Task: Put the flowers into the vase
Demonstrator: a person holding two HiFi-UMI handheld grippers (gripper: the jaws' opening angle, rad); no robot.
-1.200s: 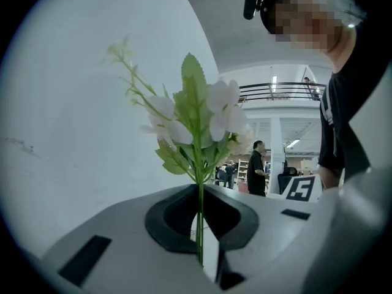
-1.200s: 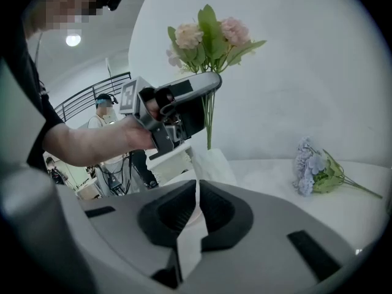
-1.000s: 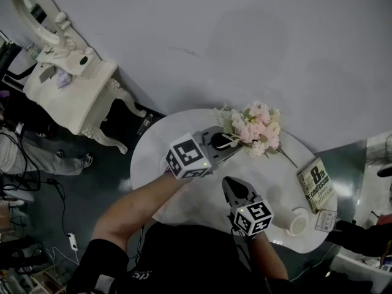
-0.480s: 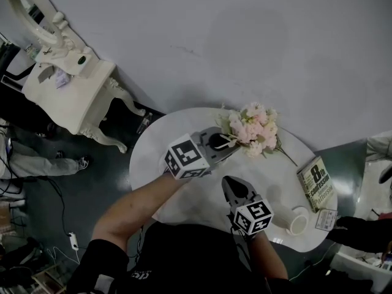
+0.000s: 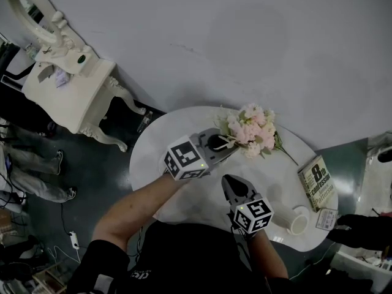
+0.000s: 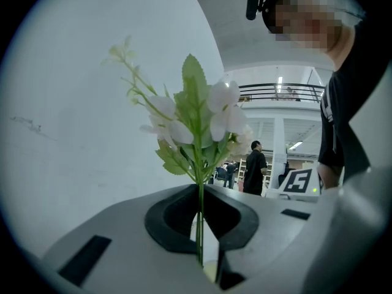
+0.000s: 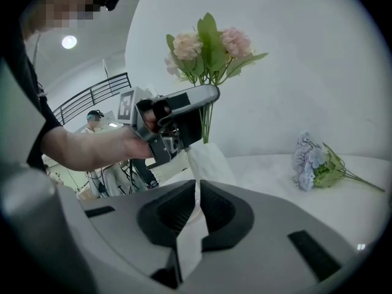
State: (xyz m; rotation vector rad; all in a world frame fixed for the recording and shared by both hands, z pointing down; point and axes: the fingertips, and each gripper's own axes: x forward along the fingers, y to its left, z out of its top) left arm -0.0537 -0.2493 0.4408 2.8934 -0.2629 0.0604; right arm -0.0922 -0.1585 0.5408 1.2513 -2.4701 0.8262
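The left claw (image 5: pixel 230 143), clenched on the stems of the flowers (image 5: pixel 251 130), has edged them slightly left above the vase (image 7: pixel 207 162); right claw (image 5: pixel 231 186) grasps the vase's rim; stems at its mouth, so insertion appears imminent.

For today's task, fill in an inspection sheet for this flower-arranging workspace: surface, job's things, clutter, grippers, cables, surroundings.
Surface: round white table, no spills seen.
Job's things: pink flowers held above the white vase; it cannot be told whether the stems are in yet. A bluish bunch lies on the table.
Clutter: book, white cup and small card near the table's right edge.
Grippers: left gripper shut on the flower stems; right gripper shut on the vase's rim.
Cables: power strip with its cable on the floor.
Surroundings: white dressing table with oval mirror; a person's legs nearby.
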